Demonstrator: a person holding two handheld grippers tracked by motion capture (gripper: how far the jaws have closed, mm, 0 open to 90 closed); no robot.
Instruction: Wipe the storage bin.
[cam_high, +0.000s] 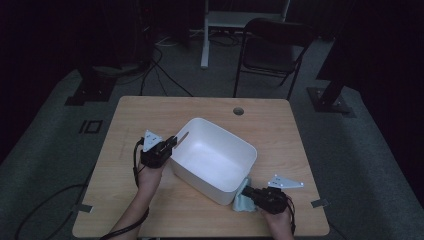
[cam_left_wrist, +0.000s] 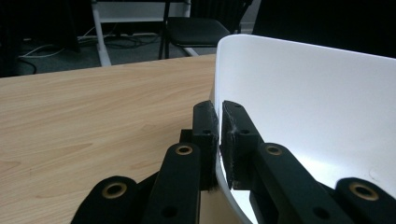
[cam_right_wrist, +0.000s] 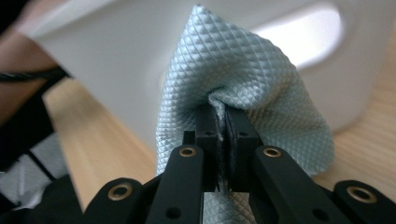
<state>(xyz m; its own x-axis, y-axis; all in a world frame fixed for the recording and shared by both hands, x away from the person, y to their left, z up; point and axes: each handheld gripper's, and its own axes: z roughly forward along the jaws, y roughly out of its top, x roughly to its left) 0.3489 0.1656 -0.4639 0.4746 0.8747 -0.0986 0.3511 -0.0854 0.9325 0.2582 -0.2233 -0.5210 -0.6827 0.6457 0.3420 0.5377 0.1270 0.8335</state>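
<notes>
The left gripper (cam_left_wrist: 219, 128) is clamped on the rim of the white rectangular plastic tub (cam_left_wrist: 308, 116), one jaw seen outside the wall and one inside in the left gripper view. In the high view the left gripper (cam_high: 172, 142) is found at the tub's (cam_high: 215, 160) left corner, beside a handle slot. The right gripper (cam_right_wrist: 222, 126) is pinched shut on a fold of the pale blue, diamond-textured cloth (cam_right_wrist: 243, 79). The cloth (cam_high: 243, 200) is held against the tub's near right wall, just above the light wooden table (cam_high: 150, 110), by the right gripper (cam_high: 250, 192).
</notes>
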